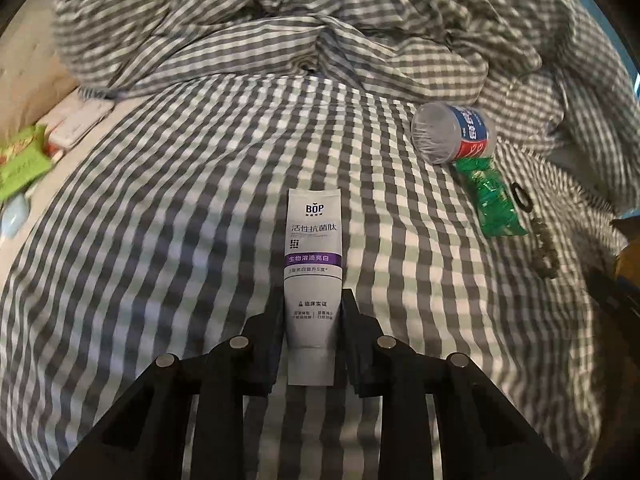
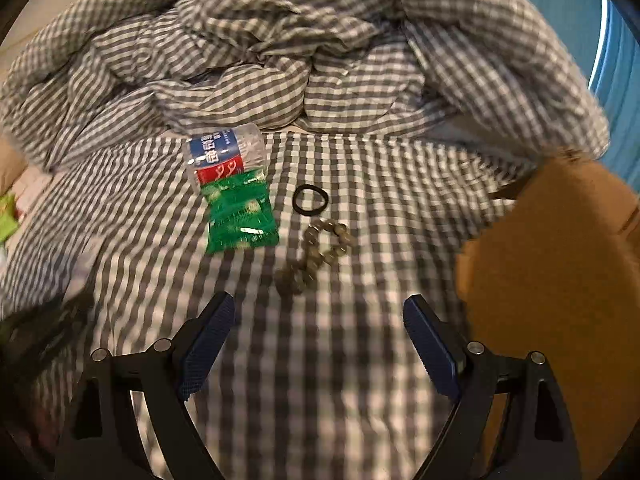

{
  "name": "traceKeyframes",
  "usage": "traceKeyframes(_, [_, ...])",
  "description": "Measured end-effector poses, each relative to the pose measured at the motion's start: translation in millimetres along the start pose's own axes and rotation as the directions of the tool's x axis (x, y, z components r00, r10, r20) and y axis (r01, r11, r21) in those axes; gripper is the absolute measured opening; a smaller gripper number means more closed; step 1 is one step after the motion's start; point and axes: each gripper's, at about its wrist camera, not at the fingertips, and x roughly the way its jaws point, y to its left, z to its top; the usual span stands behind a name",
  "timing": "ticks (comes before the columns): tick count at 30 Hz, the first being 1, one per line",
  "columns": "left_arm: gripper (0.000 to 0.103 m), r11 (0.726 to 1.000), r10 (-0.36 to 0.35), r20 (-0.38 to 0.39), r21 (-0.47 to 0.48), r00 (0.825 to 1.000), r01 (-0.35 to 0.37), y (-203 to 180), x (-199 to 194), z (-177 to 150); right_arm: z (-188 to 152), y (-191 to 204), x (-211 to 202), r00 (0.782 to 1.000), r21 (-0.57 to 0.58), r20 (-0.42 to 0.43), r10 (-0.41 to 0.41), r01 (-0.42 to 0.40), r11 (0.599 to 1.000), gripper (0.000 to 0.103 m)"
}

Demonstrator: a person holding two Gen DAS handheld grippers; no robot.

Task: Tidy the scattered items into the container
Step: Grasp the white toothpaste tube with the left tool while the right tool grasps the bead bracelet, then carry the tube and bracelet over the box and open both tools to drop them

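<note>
My left gripper (image 1: 312,300) is shut on a grey BOP toothpaste tube (image 1: 314,264), its fingers pressed to both sides of the tube's lower half, over the checked bedsheet. To the right lie a clear floss-pick jar (image 1: 454,132), a green packet (image 1: 492,200), a black hair tie (image 1: 520,198) and a bead bracelet (image 1: 546,252). My right gripper (image 2: 318,320) is open and empty above the sheet, just short of the bead bracelet (image 2: 316,254). Beyond it lie the hair tie (image 2: 310,199), green packet (image 2: 240,216) and jar (image 2: 226,154). The brown cardboard box (image 2: 560,280) stands at its right.
A crumpled checked duvet (image 1: 320,32) is heaped at the back of the bed. At the left edge lie a green packet (image 1: 22,164), a white flat box (image 1: 80,120) and a pale blue object (image 1: 14,216) on the bare mattress.
</note>
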Motion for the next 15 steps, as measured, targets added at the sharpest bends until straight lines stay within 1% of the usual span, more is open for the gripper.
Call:
traceKeyframes(3, [0.026,1.000,0.010,0.020,0.005,1.000,-0.011,1,-14,-4,9,3,29,1.000,0.006,-0.015,-0.022,0.022,1.000,0.086])
traceKeyframes(5, [0.026,1.000,-0.005,0.017,0.025,1.000,0.004,-3,-20,-6,14,6,47,0.999,-0.003,-0.030,-0.042,0.041,0.999,0.086])
traceKeyframes(6, [0.026,1.000,0.002,0.024,0.030,1.000,-0.003,-3,-22,-6,17,7,56,0.998,-0.007,-0.038,-0.053,0.053,0.999,0.084])
traceKeyframes(8, [0.026,0.999,0.010,0.028,0.051,1.000,-0.012,-6,-24,-7,22,7,67,0.997,-0.002,-0.044,-0.057,0.057,0.998,0.076])
traceKeyframes(9, [0.026,0.999,0.013,0.031,0.052,0.999,-0.014,-5,-24,-7,23,7,73,0.997,0.005,-0.055,-0.054,0.055,0.998,0.067])
traceKeyframes(10, [0.026,0.999,0.013,0.034,0.052,0.999,-0.015,-5,-25,-7,24,6,81,0.996,0.012,-0.080,-0.049,0.050,0.999,0.052])
traceKeyframes(11, [0.026,0.998,0.008,0.032,0.055,0.999,-0.010,-5,-26,-7,24,5,88,0.994,0.022,-0.105,-0.035,0.037,0.999,0.049])
traceKeyframes(12, [0.026,0.998,0.009,0.033,0.057,0.999,-0.011,-4,-27,-7,23,4,88,0.995,0.031,-0.103,-0.020,0.023,0.999,0.041])
traceKeyframes(13, [0.026,0.998,0.016,0.039,0.057,0.999,-0.018,-3,-29,-7,22,4,84,0.995,0.033,-0.096,-0.014,0.017,0.999,0.024])
traceKeyframes(14, [0.026,0.998,0.019,0.041,0.060,0.999,-0.022,-3,-31,-7,21,5,79,0.995,0.028,-0.098,-0.011,0.014,1.000,0.013])
traceKeyframes(15, [0.026,0.998,0.019,0.041,0.064,0.999,-0.022,-3,-33,-7,19,6,73,0.995,0.024,-0.095,-0.008,0.010,1.000,0.011])
